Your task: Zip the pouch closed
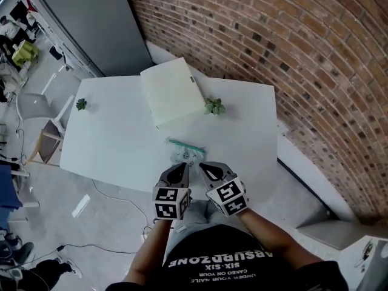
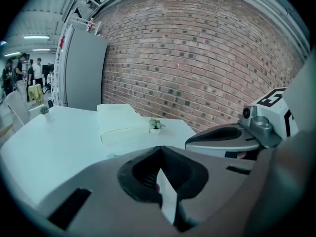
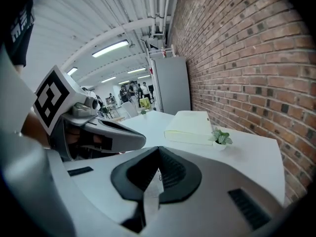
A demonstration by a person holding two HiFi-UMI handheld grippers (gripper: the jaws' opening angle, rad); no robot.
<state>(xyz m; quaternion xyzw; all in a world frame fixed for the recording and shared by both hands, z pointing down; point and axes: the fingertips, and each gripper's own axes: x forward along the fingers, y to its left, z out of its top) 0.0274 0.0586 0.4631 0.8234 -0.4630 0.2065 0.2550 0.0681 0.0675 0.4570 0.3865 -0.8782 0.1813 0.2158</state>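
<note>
Both claws are clenching: the left gripper (image 2: 159,151) and the right gripper (image 3: 158,149) are each pinching what looks like a pale sliver of the pouch (image 1: 185,153), seen only in their own views. The head view is showing the pouch lying near the table's (image 1: 109,144) front edge, teal zipper facing a cream box (image 1: 171,93).
</note>
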